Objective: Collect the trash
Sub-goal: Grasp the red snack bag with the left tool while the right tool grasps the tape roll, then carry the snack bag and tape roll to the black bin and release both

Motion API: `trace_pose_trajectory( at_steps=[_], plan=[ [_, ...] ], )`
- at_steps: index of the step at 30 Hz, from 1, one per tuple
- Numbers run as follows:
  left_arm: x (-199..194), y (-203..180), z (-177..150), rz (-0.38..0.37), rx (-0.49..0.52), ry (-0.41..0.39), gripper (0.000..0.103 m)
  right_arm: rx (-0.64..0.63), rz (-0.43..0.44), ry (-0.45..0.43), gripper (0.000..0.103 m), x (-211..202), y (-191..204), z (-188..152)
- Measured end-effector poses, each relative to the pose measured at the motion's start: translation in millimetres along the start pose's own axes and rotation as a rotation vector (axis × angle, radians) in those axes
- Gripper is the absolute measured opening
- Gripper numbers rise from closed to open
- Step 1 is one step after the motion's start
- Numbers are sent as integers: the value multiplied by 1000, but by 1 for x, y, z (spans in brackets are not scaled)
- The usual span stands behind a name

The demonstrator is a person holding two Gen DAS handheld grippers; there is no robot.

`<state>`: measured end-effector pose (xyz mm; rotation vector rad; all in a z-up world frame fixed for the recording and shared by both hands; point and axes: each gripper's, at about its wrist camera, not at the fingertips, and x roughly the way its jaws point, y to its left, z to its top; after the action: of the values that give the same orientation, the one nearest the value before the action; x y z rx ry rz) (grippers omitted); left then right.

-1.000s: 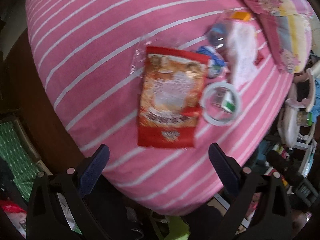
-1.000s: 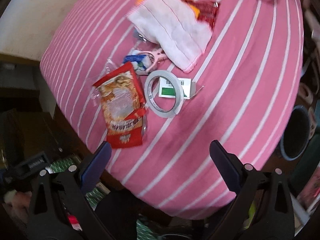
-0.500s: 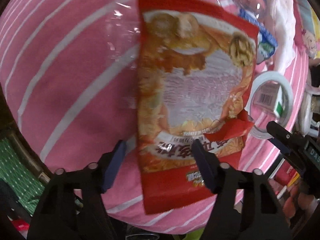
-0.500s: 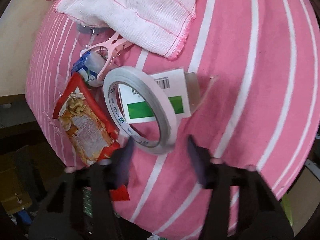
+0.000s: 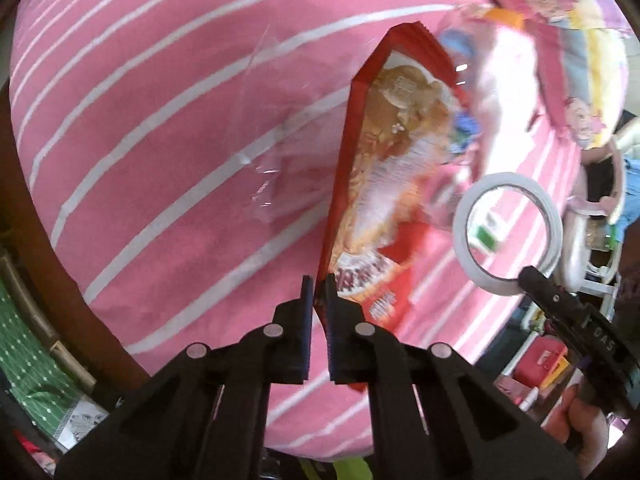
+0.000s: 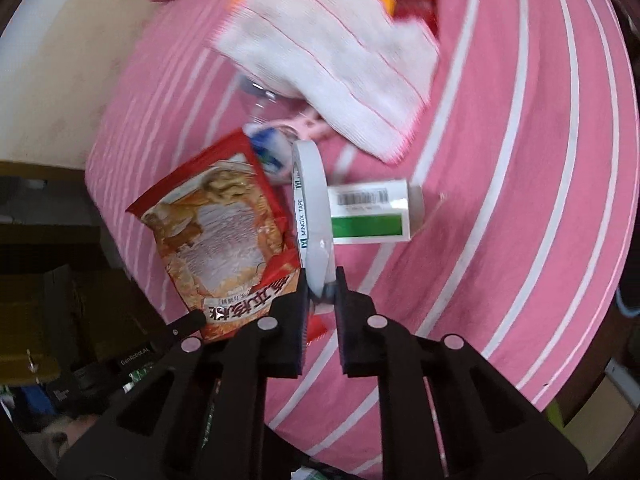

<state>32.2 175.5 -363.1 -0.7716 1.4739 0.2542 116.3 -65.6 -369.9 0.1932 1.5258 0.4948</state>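
Left wrist view: pink striped bedcover [image 5: 168, 128] carries the litter. Both grippers, wide apart a sec ago, have just been closing. Left gripper [image 5: 318, 286] now clamps red snack wrapper [image 5: 384, 184] by its edge, wrapper tilted up off cover; right gripper [image 6: 322, 280] pinches tape roll [image 6: 312, 216], stood on edge. Two items secured, I judge. Remaining nearby: white cloth [image 6: 336, 64], green-label box [image 6: 372, 210], clear film [image 5: 272, 152]. Nothing blocks lift-off.

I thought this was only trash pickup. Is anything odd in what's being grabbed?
Yes: the right gripper pinches a white roll of adhesive tape, which looks usable, not trash. The left gripper holds a torn red snack wrapper.
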Motion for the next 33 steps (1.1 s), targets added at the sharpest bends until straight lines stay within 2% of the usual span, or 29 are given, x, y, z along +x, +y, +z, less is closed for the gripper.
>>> trace_pose_trajectory(
  at_steps=[6,8,9,11,15,16,17,19,25,33],
  plan=[
    [-50,-4,-4,-58,-11,-52,1,-86,14,-41,13,-48,26,5],
    [-64,-15,-12,-71,-18,-70,1,-108,19,-53,13,-61,29,10],
    [-74,-17,-9,-76,-21,-82,1,-116,23,-58,13,-77,19,5],
    [-74,-36,-28,-84,-20,-100,1,-134,27,-71,13,-95,19,1],
    [-103,-60,-51,-99,-12,-139,1,-178,35,-95,13,-132,27,-7],
    [-103,-71,-76,-101,-9,-149,1,-187,37,-98,13,-140,26,-10],
    [-111,-75,-77,-103,-4,-158,1,-197,42,-105,13,-148,28,-11],
    [-123,-96,-96,-100,13,-171,1,-211,45,-115,13,-164,28,-13],
    [-144,-145,-110,-104,103,-193,1,-212,64,-171,13,-211,23,-16],
    [-157,-210,-125,-104,222,-200,1,-143,76,-252,13,-259,-13,-20]
  ],
)
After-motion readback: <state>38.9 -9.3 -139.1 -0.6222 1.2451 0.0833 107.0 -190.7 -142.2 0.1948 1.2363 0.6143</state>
